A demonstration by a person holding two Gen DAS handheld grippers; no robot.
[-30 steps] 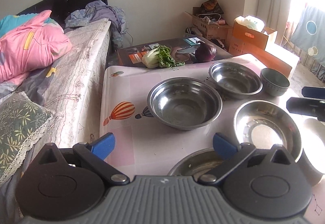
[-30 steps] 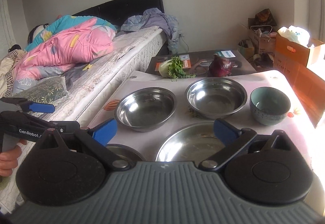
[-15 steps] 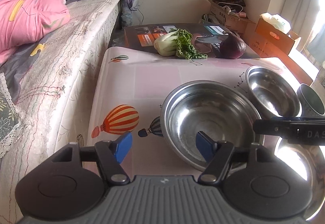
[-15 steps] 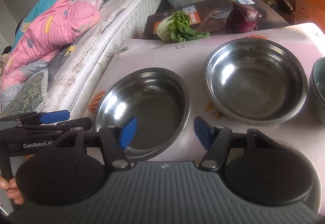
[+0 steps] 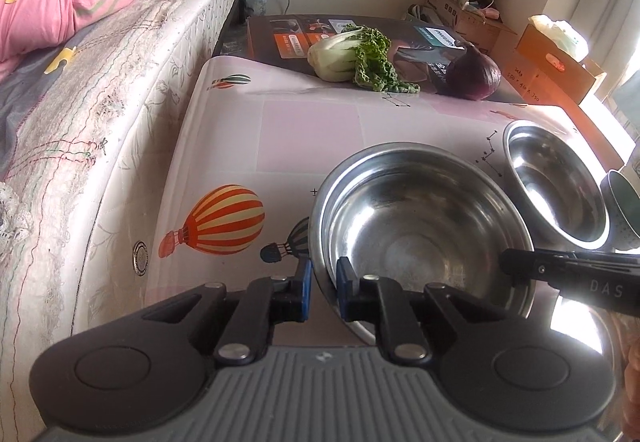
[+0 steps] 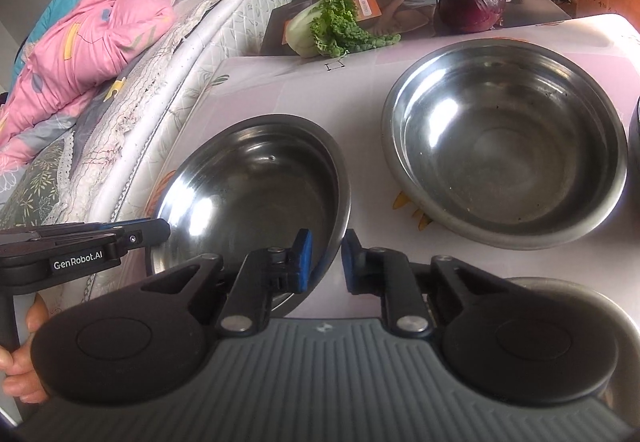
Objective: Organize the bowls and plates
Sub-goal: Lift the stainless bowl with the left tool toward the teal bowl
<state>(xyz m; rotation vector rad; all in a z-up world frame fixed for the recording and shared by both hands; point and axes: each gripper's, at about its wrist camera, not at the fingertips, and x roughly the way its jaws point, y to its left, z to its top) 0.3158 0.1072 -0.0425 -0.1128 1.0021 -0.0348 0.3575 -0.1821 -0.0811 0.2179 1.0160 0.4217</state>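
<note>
Left gripper (image 5: 321,284) clamped on near-left rim of steel bowl (image 5: 416,226), one blue pad outside the wall, one inside. Right gripper (image 6: 323,262) clamped on the same bowl's opposite rim, pads likewise astride the edge. Bowl sitting on table (image 5: 280,129) with balloon-print cover, beside the mattress (image 5: 100,113). Second steel bowl (image 6: 504,141) just to its right, apart from it; dark ceramic bowl (image 5: 624,209) beyond that, at frame edge. Bok choy (image 5: 352,57) and red onion (image 5: 474,73) on a dark box at the table's far end.
</note>
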